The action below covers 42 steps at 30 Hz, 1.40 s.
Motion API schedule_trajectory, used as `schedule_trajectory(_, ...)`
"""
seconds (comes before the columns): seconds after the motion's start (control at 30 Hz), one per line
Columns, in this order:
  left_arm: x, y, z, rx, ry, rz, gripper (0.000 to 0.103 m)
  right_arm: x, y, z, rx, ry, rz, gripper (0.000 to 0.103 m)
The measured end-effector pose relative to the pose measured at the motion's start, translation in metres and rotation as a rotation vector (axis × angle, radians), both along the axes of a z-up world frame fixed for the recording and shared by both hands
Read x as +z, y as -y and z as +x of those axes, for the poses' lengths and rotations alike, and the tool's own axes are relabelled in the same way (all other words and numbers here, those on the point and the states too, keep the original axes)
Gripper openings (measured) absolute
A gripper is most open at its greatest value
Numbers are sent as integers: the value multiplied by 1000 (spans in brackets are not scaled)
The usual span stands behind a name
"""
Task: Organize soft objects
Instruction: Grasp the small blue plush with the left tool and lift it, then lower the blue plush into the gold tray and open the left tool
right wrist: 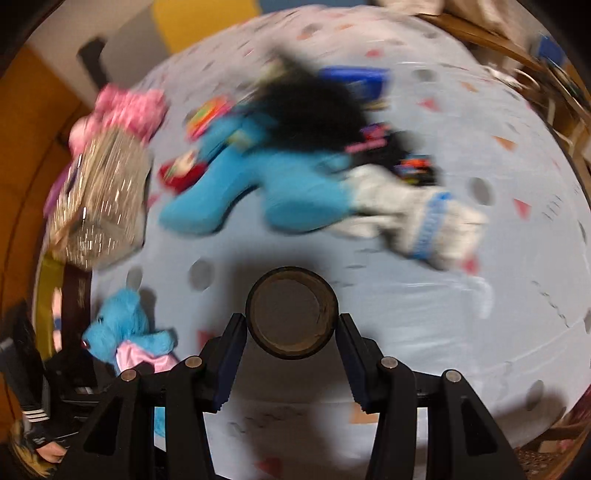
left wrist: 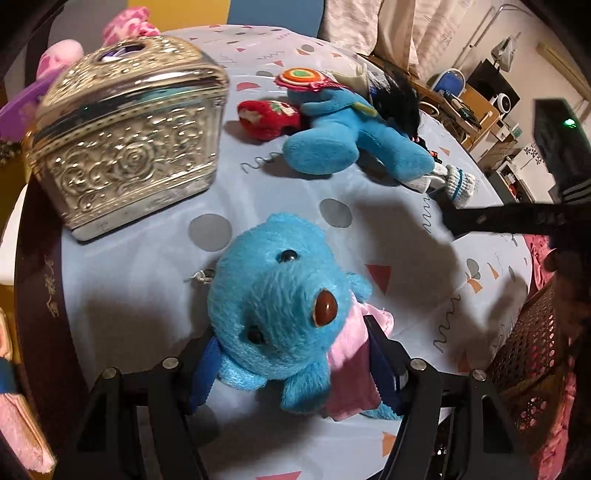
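Note:
My left gripper (left wrist: 291, 365) is shut on a small blue teddy bear (left wrist: 280, 306) in a pink dress, held just above the patterned bedsheet (left wrist: 147, 295); it also shows in the right wrist view (right wrist: 122, 328). My right gripper (right wrist: 291, 354) is shut on a dark round cup (right wrist: 291, 317), seen end-on. A big blue plush doll (left wrist: 332, 140) with black hair lies further back, also in the right wrist view (right wrist: 258, 184). A red plush (left wrist: 266, 116) and white socks (left wrist: 454, 182) lie beside it.
A shiny embossed metal box (left wrist: 129, 147) stands at the left; it also shows blurred in the right wrist view (right wrist: 99, 199). Pink plush toys (left wrist: 125, 27) lie behind it. A perforated basket (left wrist: 532, 347) stands off the right edge. The right wrist view is motion-blurred.

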State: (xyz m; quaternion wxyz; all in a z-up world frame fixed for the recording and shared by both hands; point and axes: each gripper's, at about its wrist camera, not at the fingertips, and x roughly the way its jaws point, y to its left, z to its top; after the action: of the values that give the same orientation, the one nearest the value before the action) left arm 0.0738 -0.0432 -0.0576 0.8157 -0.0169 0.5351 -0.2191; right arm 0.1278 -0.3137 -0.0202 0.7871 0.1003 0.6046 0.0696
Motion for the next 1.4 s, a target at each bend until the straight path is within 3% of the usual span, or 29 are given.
schedule_trajectory(0.13, -2, -5, 1, 16, -1, -19, 80, -17, -29, 17, 23, -69, -18, 50)
schedule_trajectory(0.37, -2, 3, 6, 56, -23, -43, 87, -36, -41, 24, -17, -41, -80, 51)
schedule_trajectory(0.43, -3, 6, 10, 70, -24, -49, 85, -37, -39, 23, -20, -42, -78, 51)
schedule_trajectory(0.5, -4, 8, 12, 77, -7, -42, 74, -37, -38, 23, -22, -40, -72, 52)
schedule_trajectory(0.7, -4, 9, 9, 79, 62, -2, 60, -42, -40, 25, -11, -33, -103, 52)
schedule_trajectory(0.83, 8, 11, 1, 56, 134, 31, 58, -43, -48, 24, 2, -24, -130, 51)
schedule_trajectory(0.97, 24, 8, -5, 46, 164, -6, 58, -43, -56, 25, 13, -14, -152, 51)
schedule_trajectory(1.17, 67, -26, -13, 96, 219, -91, 58, -44, -67, 24, 23, -1, -173, 50)
schedule_trajectory(1.4, 104, -122, -6, 306, 277, -126, 58, -45, -75, 22, 30, 4, -183, 50)
